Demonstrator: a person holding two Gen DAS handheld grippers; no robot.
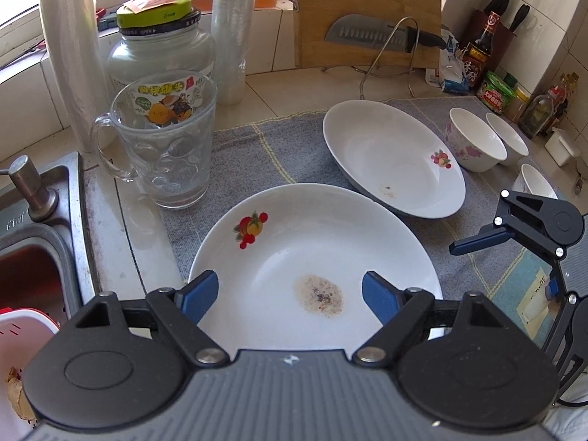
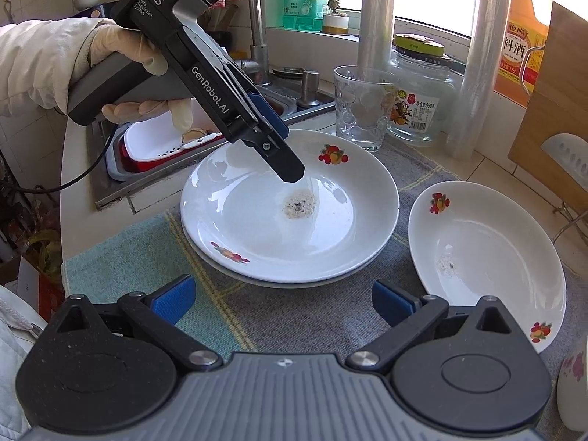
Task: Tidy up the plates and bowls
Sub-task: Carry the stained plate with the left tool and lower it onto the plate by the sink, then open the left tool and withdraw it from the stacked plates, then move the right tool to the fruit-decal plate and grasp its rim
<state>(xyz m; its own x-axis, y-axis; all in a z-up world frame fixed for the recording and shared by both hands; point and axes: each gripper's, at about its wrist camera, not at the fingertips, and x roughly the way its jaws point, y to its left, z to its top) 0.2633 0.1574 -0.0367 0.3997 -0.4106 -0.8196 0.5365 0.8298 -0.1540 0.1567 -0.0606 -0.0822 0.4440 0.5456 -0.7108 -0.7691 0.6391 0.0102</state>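
Observation:
Two white fruit-print plates lie stacked on the grey-blue mat; the top one has a speckled residue spot. My left gripper hangs open just over the near part of this stack, its pads apart and not pressing on it. The right wrist view shows that gripper above the top plate's middle, held by a gloved hand. A third matching plate lies alone to the right. Three small bowls stand beyond it. My right gripper is open over the mat, holding nothing.
A glass mug and a lidded jar stand left of the plates. The sink holds a red-and-white strainer. A cutting board with a knife leans at the back; sauce bottles crowd the right wall.

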